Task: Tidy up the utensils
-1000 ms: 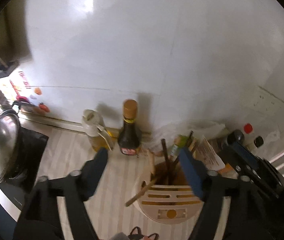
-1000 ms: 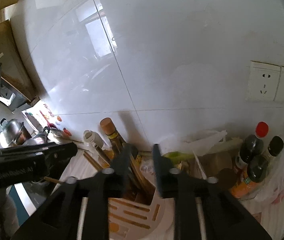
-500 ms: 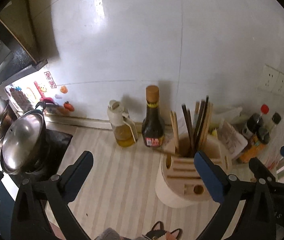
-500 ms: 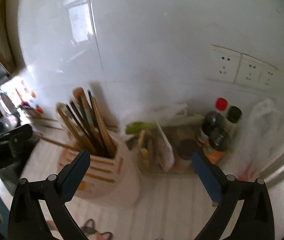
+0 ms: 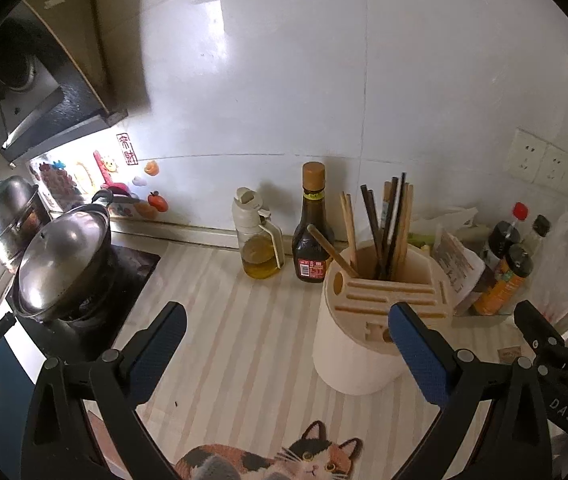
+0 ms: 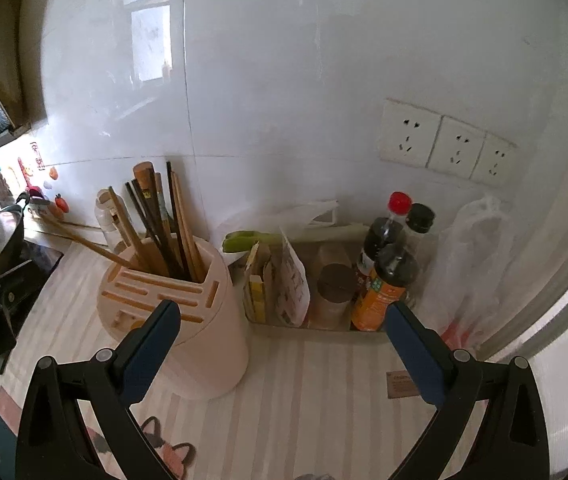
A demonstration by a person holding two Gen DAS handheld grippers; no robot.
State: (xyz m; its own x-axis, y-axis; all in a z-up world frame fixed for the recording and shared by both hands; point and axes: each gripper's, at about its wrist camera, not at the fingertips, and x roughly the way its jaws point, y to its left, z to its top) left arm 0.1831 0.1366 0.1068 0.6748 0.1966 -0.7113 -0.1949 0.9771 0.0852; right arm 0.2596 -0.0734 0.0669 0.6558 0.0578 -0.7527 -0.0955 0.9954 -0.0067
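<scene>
Inside holder (image 5: 368,344) rear well: chopsticks (image 5: 392,224) upright, one leaning left | light, stiff, slick, grab upper shafts | left gripper (image 5: 284,340) and right gripper (image 6: 281,338) jaws wide, empty

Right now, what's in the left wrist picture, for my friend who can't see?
A round cream utensil holder full of upright chopsticks stands on a striped counter. The open, empty left gripper frames it, with a soy sauce bottle behind.

left gripper (image 5: 286,330): black frame, blue finger pads, silver pivot screws | right gripper (image 6: 281,330): same black/blue build, silver screws | white "DAS" lettering on its black body in the left view
</scene>
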